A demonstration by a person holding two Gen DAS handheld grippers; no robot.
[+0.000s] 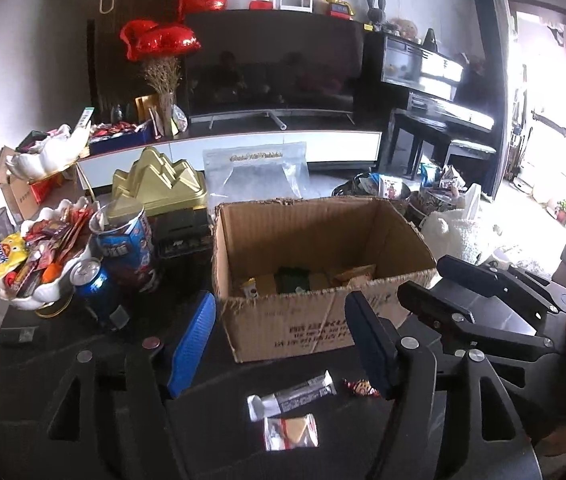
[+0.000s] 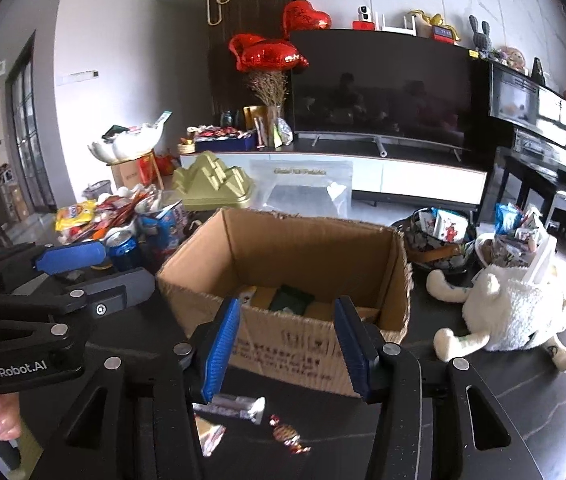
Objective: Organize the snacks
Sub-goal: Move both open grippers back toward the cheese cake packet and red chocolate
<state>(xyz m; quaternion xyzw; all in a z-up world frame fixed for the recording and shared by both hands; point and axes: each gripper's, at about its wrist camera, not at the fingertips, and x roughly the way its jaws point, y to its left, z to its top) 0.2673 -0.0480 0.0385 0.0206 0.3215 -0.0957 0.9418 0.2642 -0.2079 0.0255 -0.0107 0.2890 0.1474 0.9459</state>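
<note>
An open cardboard box stands on the dark table with several snack packs inside; it also shows in the right wrist view. In front of it lie a long silver bar wrapper, a clear pack with a biscuit and a small red candy. The same three show in the right wrist view: bar, pack, candy. My left gripper is open and empty above them. My right gripper is open and empty, also above them.
At left, a white shell bowl of snacks, a blue can and a blue tub. A gold box stands behind. A white plush toy and snack baskets sit at right. The other gripper is beside the box.
</note>
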